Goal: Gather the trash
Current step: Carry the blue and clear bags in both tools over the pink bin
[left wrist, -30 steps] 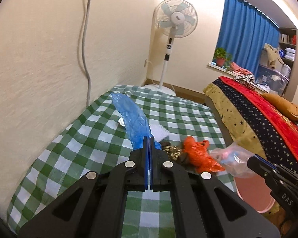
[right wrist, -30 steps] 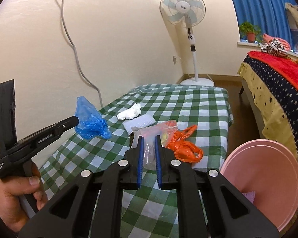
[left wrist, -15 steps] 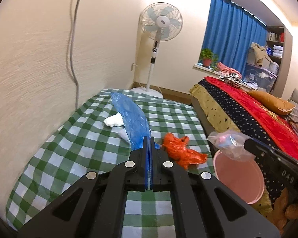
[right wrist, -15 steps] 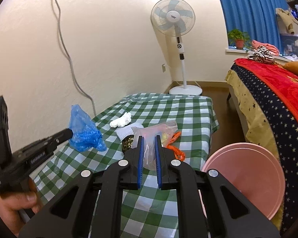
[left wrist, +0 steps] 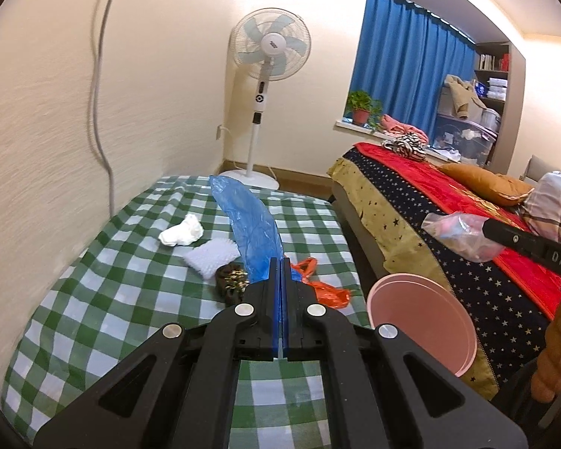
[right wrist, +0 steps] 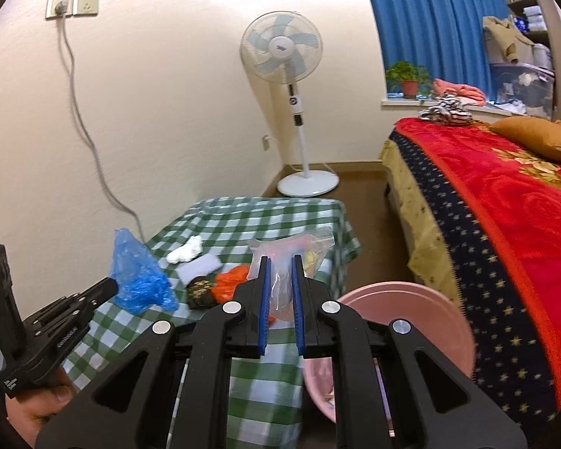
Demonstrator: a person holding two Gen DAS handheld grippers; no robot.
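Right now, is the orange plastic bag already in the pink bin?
No, the orange plastic bag lies on the checked tablecloth, beside the pink bin.

Only readable bit is "DAS" in white capitals on the black body of the right gripper (left wrist: 482, 226), over at the right edge of the left wrist view. The fan (left wrist: 271, 46) has a tiny hub logo and the left gripper (right wrist: 112, 287) has small white print, both too small to read.

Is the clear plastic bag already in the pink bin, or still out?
Still out. The clear plastic bag is pinched in the right hand-held gripper, hanging in the air beside the pink bin.
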